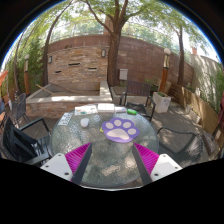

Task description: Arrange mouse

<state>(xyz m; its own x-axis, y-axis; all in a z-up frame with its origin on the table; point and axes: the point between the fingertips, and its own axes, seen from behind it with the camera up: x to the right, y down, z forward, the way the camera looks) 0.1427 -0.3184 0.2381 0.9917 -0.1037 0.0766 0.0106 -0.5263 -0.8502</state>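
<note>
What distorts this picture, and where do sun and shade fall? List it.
Gripper view: the wide-angle lens bends the brick wall and the round glass table into curves; dappled tree shade mottles the table around the paw-shaped pad; bright sky glares through branches; the open gripper shows sharp.

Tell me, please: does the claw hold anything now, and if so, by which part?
Nothing is held. The claw is open, with only the glass table showing between its fingers. The paw-shaped purple mouse pad lies on the table beyond them.

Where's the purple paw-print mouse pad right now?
In the gripper view, the purple paw-print mouse pad lies on the round glass table, just beyond the open gripper, slightly right.
</note>
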